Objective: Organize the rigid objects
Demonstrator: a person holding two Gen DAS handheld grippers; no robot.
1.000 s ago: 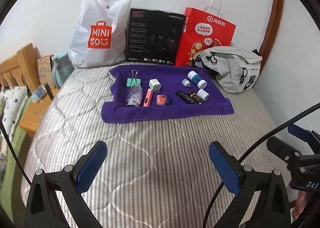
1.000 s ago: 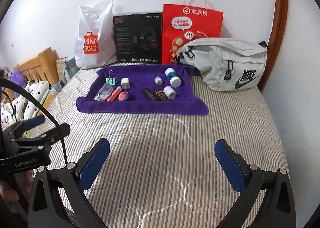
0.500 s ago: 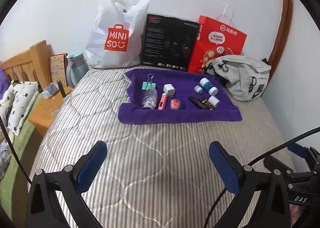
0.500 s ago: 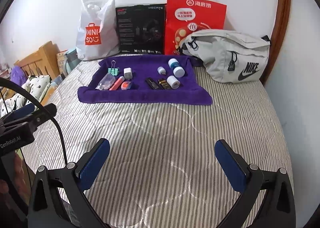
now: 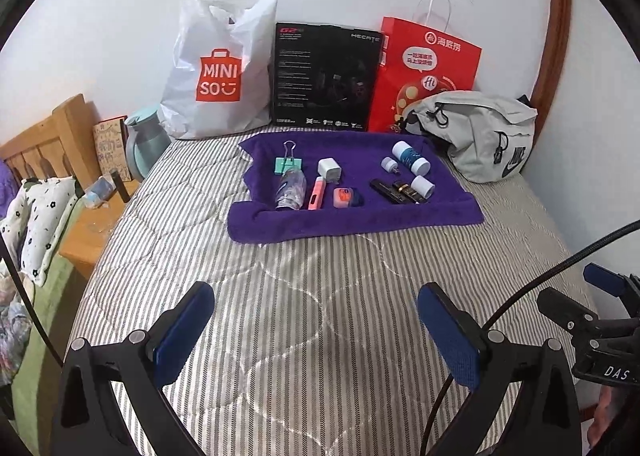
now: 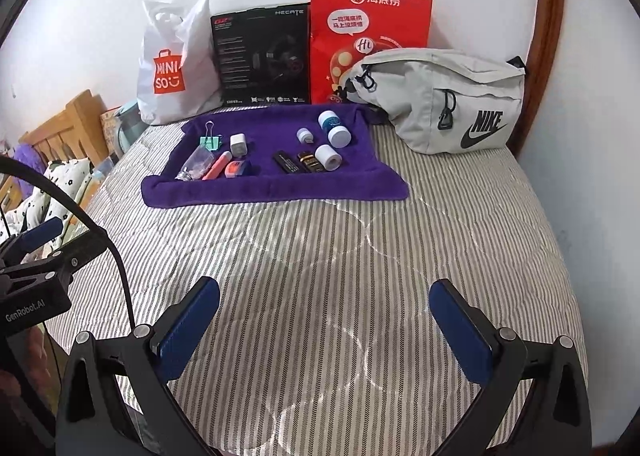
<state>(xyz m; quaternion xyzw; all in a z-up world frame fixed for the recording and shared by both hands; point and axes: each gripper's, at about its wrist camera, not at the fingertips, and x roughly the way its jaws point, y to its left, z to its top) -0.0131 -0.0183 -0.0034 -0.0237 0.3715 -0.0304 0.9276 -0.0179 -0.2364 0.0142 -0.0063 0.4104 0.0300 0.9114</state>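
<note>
A purple towel lies on the striped bed with several small items on it: a green binder clip, a clear bottle, a pink tube, a white charger cube, black sticks and white-capped bottles. My left gripper stands open over the bare mattress, well short of the towel. In the right wrist view my right gripper is also open and holds nothing.
Against the wall stand a white Miniso bag, a black headset box and a red paper bag. A grey Nike waist bag lies at the right. A wooden bedside table stands left of the bed.
Both grippers have drawn back and shifted, so the towel and bags now sit farther and more central in each view. Both stay open; nothing on the towel has moved.
</note>
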